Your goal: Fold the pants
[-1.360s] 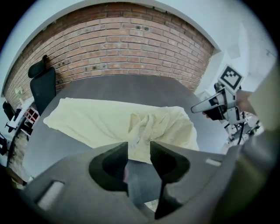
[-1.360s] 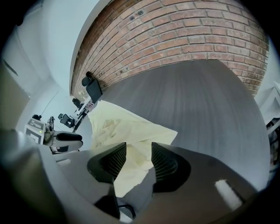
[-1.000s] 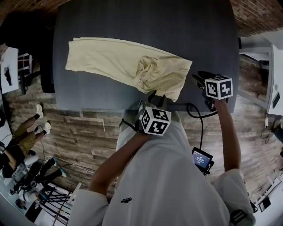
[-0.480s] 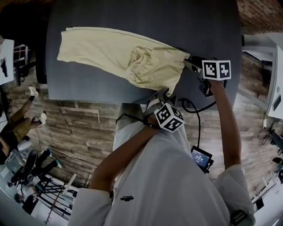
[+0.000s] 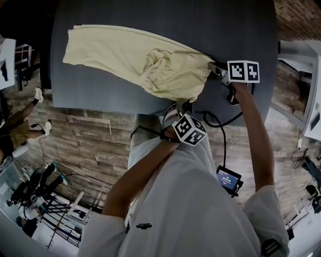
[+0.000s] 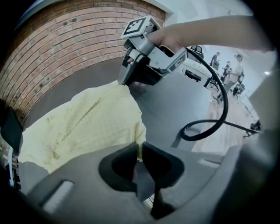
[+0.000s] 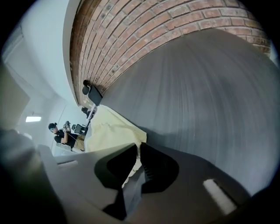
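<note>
- Ok, step in hand as I read it: the grab before a fold. Both corners of the pants' right-hand end are pinched, nothing lifted yet.
- Pants: pale yellow, flat on the dark table. They run from upper left of the head view to centre right, with a bunched patch near the middle. Can't tell if the gripped end is waist or hem.
- Left gripper: jaws have just been closing and are now near-shut on a thin fabric edge. That's the near corner, at the table's front edge, lower centre of the head view.
- Right gripper: jaws have also just been closing and are now nipped on fabric. That's the far corner, centre right of the head view. The left gripper view shows its tip right on that corner too.
- Both bites look shallow, prob. just the edge. Can't tell if each caught every layer.
- Next move, my call: raise both corners together, keep the edge between them taut, carry it toward the upper-left end and lay it down square.
- Needs: even lift, enough height that the bunched patch doesn't drag, and no pull toward me or the cloth slides off the front edge.
- Watch the cable looping between my arms, lower right of the pants. It could snag on the sweep.
</note>
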A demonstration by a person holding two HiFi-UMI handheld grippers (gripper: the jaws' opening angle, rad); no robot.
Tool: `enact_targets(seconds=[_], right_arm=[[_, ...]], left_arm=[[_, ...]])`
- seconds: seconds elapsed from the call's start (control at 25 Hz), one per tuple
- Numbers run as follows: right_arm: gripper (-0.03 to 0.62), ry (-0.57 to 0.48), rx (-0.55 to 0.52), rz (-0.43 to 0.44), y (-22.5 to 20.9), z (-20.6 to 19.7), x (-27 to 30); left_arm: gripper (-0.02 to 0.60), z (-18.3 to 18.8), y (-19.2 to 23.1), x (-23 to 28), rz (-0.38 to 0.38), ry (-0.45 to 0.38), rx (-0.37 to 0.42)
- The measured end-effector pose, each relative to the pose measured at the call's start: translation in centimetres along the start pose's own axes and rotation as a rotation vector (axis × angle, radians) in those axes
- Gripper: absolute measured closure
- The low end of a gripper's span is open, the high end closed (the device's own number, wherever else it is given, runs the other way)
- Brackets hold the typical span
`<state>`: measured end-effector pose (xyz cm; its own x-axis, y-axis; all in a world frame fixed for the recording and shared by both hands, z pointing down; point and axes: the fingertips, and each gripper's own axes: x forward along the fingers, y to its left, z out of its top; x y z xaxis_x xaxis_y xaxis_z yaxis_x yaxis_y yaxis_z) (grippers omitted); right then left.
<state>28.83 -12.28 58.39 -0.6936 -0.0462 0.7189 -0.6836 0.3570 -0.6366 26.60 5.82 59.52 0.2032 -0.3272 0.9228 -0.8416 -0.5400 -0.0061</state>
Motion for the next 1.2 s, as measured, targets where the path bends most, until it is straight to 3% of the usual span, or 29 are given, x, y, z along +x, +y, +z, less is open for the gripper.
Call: enact_targets(seconds=[0.2,0.4,0.88,1.2], right_arm=[[0.571,-0.032,-0.006,-0.008,0.3,0.2,-0.4],[0.571,-0.075,0.021,-0.046,-1.9,-0.3,-4.0],[0.572,-0.154,0.061,-0.187,-5.2,-0.3,-8.4],[0.571,-0.19,0.044,-0.193,-3.4,0.8,-9.1]], left_arm=[[0.548,0.3,-0.3,-1.6,-0.047,-0.033,-0.012],[0.551,2.0,-3.2,-3.7,-0.121,-0.073,-0.015],[0.552,3.2,-6.6,-7.2,-0.31,-0.135,0.089],[0.552,4.3,-4.5,-9.2,-0.342,-0.171,0.028]])
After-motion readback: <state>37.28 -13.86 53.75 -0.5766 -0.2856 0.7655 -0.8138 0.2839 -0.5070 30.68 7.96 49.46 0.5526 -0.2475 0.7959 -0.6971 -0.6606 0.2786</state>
